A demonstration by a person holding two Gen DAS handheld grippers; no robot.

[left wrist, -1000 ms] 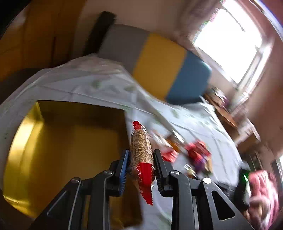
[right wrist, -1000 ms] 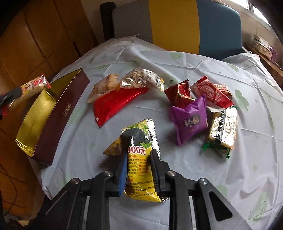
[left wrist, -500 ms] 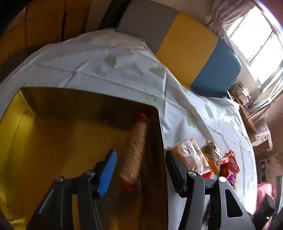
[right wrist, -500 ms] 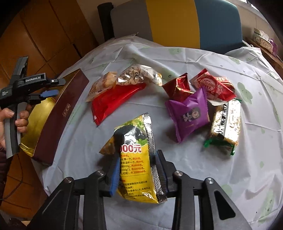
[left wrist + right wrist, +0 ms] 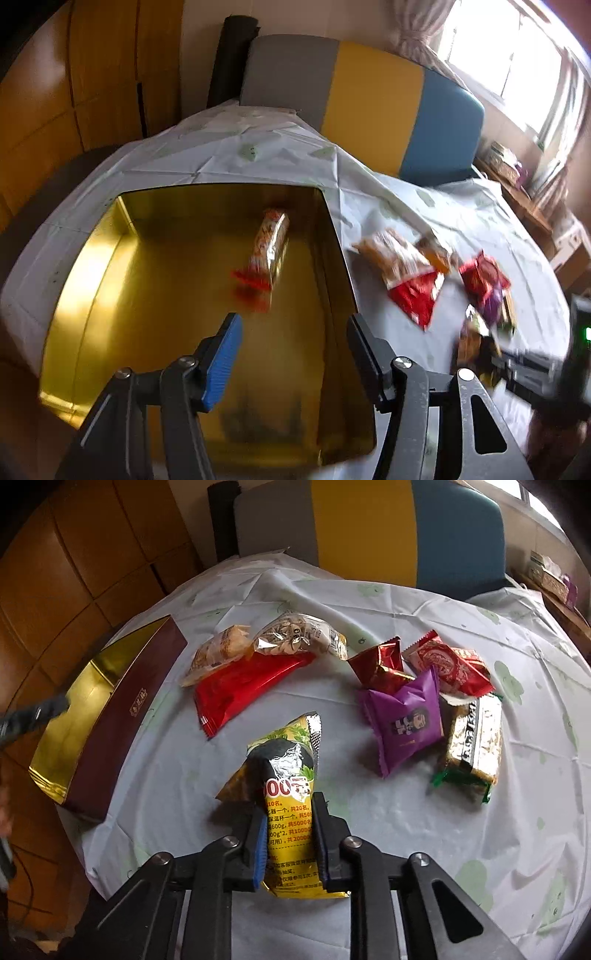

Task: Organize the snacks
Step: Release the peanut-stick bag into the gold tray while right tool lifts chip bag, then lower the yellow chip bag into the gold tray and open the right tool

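Released since a second ago, the red-ended snack bar (image 5: 271,245) is now lying inside the gold box (image 5: 92,258) | left gripper (image 5: 293,354) is hovering above the box, jaws spread wide, holding nothing | right gripper (image 5: 290,840) is reaching low over the tablecloth (image 5: 424,830), clamping the yellow packet (image 5: 288,794).

Gold box (image 5: 110,280) floor mostly bare; only the red-ended snack bar (image 5: 267,254) lies near its far right wall. Between box and red packet (image 5: 240,690) the table (image 5: 166,775) is bare. Right of the yellow packet (image 5: 291,794), purple packet (image 5: 406,720) and nut bar (image 5: 474,738) crowd together.
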